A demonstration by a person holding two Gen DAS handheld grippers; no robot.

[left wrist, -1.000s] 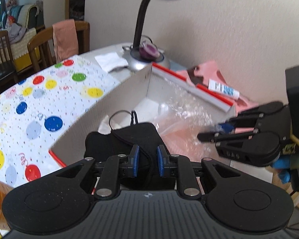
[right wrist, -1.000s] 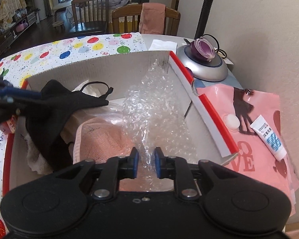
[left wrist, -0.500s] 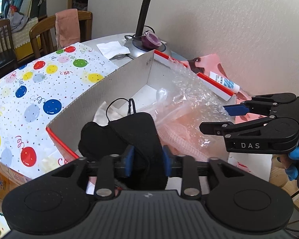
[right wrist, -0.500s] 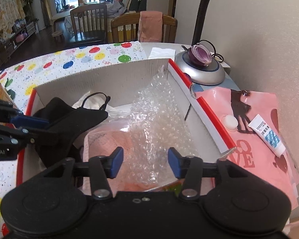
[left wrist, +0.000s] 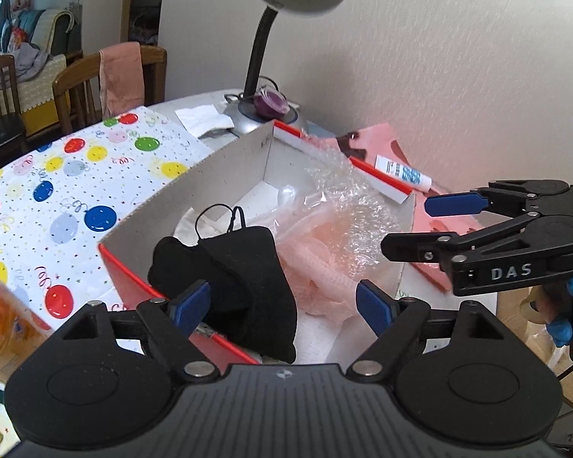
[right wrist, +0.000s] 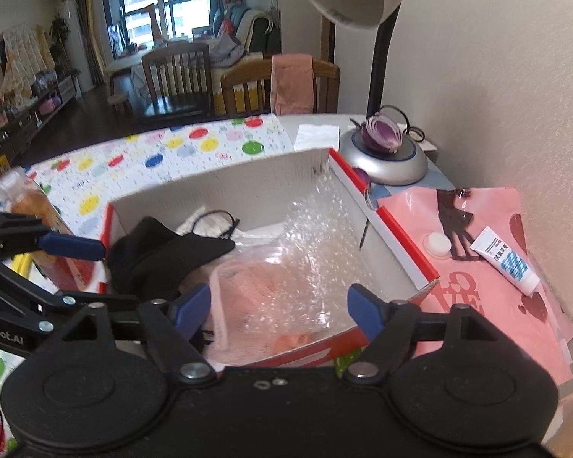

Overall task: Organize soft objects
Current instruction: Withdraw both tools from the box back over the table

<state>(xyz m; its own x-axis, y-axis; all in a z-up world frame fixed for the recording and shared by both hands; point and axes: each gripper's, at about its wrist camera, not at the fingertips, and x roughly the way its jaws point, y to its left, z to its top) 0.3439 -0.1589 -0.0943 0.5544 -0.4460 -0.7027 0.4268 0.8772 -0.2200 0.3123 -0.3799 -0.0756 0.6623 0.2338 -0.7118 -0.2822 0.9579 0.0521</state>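
Observation:
A cardboard box with red edges (left wrist: 195, 194) (right wrist: 225, 194) sits on the table. A black cloth mask (left wrist: 244, 274) (right wrist: 164, 259) hangs over the box's near edge. Inside the box lie a pink cloth in a clear bag (left wrist: 317, 255) (right wrist: 256, 286), bubble wrap (left wrist: 347, 194) (right wrist: 317, 229) and a white item (left wrist: 210, 225). My left gripper (left wrist: 282, 305) is open and empty, just above the mask. My right gripper (right wrist: 279, 305) is open and empty over the box's near end; in the left wrist view it shows at the right (left wrist: 420, 225).
A desk lamp (left wrist: 271, 57) (right wrist: 386, 152) stands behind the box with a purple onion half (right wrist: 382, 137) on its base. A pink sheet (right wrist: 489, 267) with a white tube (right wrist: 504, 259) lies by the wall. A balloon-print cloth (left wrist: 57, 191) covers the table's left. Chairs stand beyond.
Both grippers have opened wide and pulled up and back. The left let go of the black mask, which now rests over the box edge. The right let go of the bubble wrap.

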